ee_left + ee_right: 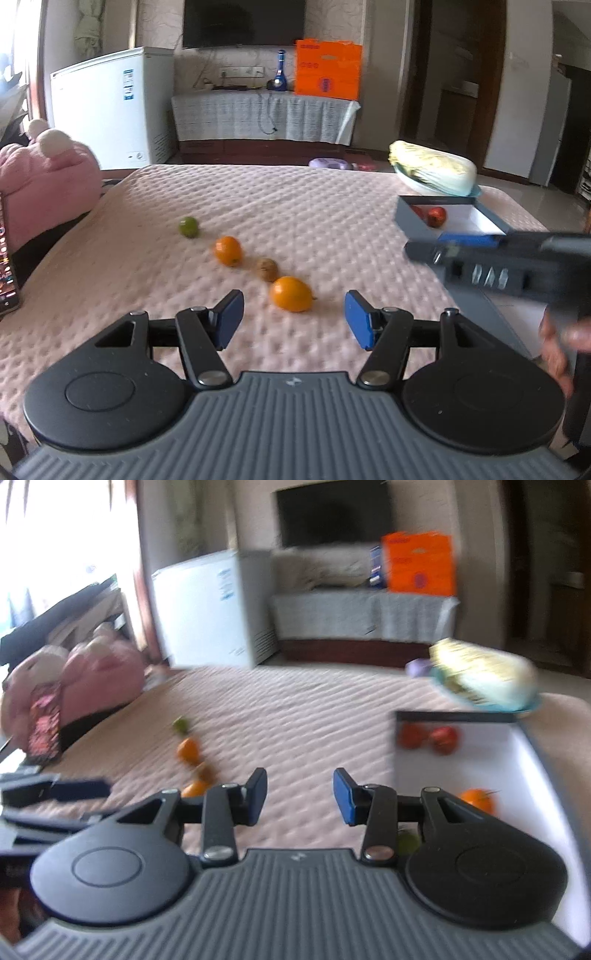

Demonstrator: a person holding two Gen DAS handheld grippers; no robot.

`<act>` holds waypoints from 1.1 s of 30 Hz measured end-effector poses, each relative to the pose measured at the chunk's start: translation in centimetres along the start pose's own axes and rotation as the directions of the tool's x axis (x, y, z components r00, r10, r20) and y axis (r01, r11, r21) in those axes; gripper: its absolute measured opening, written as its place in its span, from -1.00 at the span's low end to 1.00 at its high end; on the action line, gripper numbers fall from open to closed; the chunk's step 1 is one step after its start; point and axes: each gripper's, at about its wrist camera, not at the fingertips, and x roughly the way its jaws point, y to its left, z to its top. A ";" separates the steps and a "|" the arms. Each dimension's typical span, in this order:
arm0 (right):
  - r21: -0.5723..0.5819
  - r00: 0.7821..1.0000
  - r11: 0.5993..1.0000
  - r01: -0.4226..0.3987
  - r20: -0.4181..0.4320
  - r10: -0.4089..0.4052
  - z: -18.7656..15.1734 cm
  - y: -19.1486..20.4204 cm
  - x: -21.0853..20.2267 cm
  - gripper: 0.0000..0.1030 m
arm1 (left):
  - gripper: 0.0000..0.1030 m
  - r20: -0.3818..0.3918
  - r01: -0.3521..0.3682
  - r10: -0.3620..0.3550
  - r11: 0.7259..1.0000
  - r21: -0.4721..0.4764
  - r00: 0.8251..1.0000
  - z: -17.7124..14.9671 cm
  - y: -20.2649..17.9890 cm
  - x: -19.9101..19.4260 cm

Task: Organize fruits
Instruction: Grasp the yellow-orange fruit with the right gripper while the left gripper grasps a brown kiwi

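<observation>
Left gripper (294,320) stands open, empty, over the pink cover (314,206) just short of the nearest orange (291,294). Right gripper (300,796) is open too, holding nothing. The box (524,760) is better shown in the right wrist view — two red fruits (430,738), plus an orange fruit (478,800) the left view misses.

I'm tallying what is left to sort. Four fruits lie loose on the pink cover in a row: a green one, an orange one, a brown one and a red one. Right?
Not quite: the nearest fruit is orange, not red, as the left wrist view shows. The green fruit, the other orange one and the brown one are as you say.
</observation>
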 end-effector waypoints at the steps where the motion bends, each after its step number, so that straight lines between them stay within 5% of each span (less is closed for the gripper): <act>1: -0.018 1.000 1.000 -0.017 -0.019 0.016 -0.1 0.7 0.6 -0.18 | 0.29 -0.003 -0.008 0.008 1.000 -0.007 1.000 0.0 0.3 0.0; 14: -0.164 0.993 0.985 -0.050 -0.112 0.032 -0.9 7.5 6.3 -0.18 | 0.29 -0.014 -0.113 0.113 0.991 -0.065 0.994 -0.1 5.5 -0.5; 24: -0.094 0.989 0.994 -0.048 -0.143 0.034 -0.8 7.4 8.8 -0.34 | 0.29 -0.024 -0.091 0.089 0.993 -0.080 0.996 0.2 6.3 0.9; 33: -0.062 0.983 0.998 0.021 -0.182 -0.033 -0.9 4.5 5.3 -0.34 | 0.29 -0.024 -0.044 0.042 0.997 -0.057 0.999 1.7 4.1 5.5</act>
